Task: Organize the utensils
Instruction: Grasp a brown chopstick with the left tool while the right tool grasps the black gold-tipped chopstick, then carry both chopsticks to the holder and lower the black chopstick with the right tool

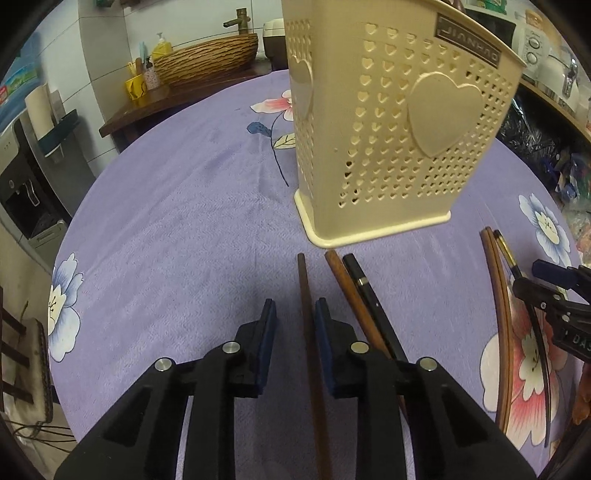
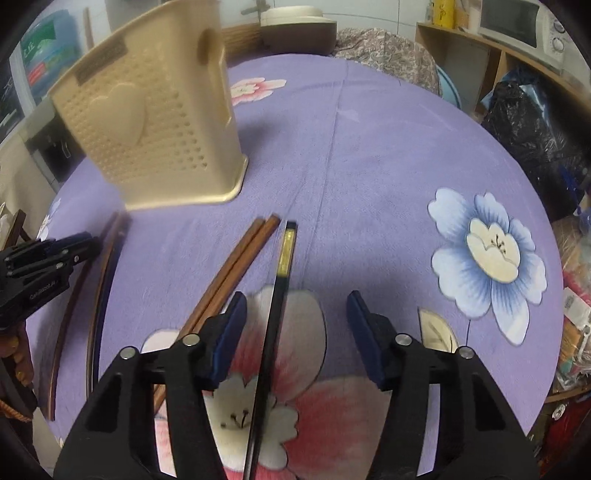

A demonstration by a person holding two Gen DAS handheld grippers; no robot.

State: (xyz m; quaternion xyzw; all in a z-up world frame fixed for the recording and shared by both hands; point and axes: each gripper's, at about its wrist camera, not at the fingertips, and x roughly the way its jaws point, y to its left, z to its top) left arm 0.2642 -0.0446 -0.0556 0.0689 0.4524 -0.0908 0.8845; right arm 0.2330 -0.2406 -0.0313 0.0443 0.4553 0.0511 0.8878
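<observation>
A cream perforated utensil holder stands upright on the purple floral tablecloth; it also shows in the right wrist view. Several chopsticks lie flat in front of it. My left gripper is open, low over the cloth, with a brown chopstick between its fingers, close to the right pad. A brown and a black chopstick lie just right of it. My right gripper is open around a black chopstick with a gold band. Two brown chopsticks lie left of it.
The other gripper shows at the frame edge in each view, the right one and the left one. A wicker basin and bottles stand on a side counter. Shelves, a microwave and black bags line the right.
</observation>
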